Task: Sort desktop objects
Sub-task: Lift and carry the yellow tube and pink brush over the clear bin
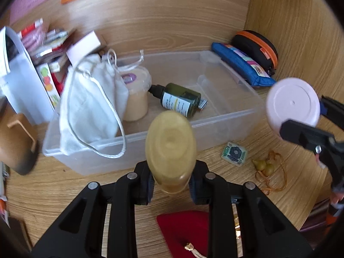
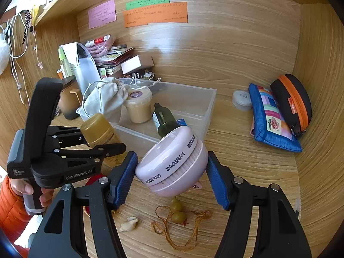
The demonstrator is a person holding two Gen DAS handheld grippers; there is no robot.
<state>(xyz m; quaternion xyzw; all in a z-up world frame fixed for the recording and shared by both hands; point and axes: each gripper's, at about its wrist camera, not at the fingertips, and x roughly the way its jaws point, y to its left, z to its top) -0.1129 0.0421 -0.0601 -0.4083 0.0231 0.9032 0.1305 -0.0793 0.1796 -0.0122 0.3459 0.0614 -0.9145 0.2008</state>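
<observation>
Closest to the left wrist camera, the left gripper has its jaws closed on an amber bottle. The bottle's long axis runs forward along the fingers and up, base end toward the lens, and it hangs above the desk just short of the clear plastic bin's near wall. From the right wrist view, that same amber bottle leans toward the bin, gripped near its lower end.

The right gripper holds a pink round case printed HYNTOOR, its jaws spread wide to span the case's width, blue pads pressing both sides. The case is tilted, its flat face turned up and toward the bin, and sits in the air just before the bin's near right corner. In the left view the pink case shows its flat round face to the lens, right of the bin.

Inside the bin lie a white drawstring bag, a lidded tub and a dark green bottle lying on its side, cap toward the tub. On the desk before the bin rest a gourd charm on a cord, a small square tile and a red pouch.
</observation>
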